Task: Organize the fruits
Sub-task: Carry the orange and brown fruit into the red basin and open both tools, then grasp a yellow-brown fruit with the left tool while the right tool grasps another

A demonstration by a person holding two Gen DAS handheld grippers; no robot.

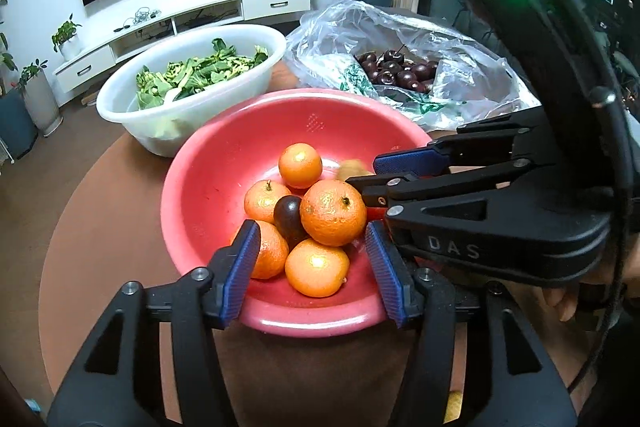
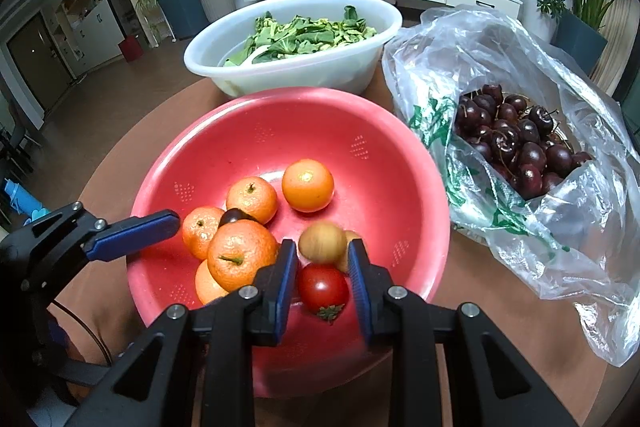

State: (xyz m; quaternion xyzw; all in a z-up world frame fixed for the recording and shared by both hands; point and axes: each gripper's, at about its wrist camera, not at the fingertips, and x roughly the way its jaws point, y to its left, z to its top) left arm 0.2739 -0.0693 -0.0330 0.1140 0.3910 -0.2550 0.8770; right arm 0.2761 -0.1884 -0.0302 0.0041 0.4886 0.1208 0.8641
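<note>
Over a round brown table (image 2: 120, 155), two handheld grippers hang above a red colander (image 2: 372, 163) holding five mandarins (image 2: 242, 254), a dark plum (image 1: 288, 214), a cherry tomato (image 2: 323, 290) and a brownish kiwi-like fruit (image 2: 322, 242). From the left wrist view, the left gripper (image 1: 313, 269) stands with jaws apart, straddling the orange pile without pressing any fruit. Seen from the right wrist, the right gripper (image 2: 322, 287) has its blue pads set narrow on either side of the tomato; whether they pinch it cannot be told. Behind the colander sits a white basin (image 2: 360, 65) of leafy greens (image 2: 308, 37); just beside it, to the right, a clear plastic bag (image 2: 568, 227) lies open with dark cherries (image 2: 520, 147) inside.
</note>
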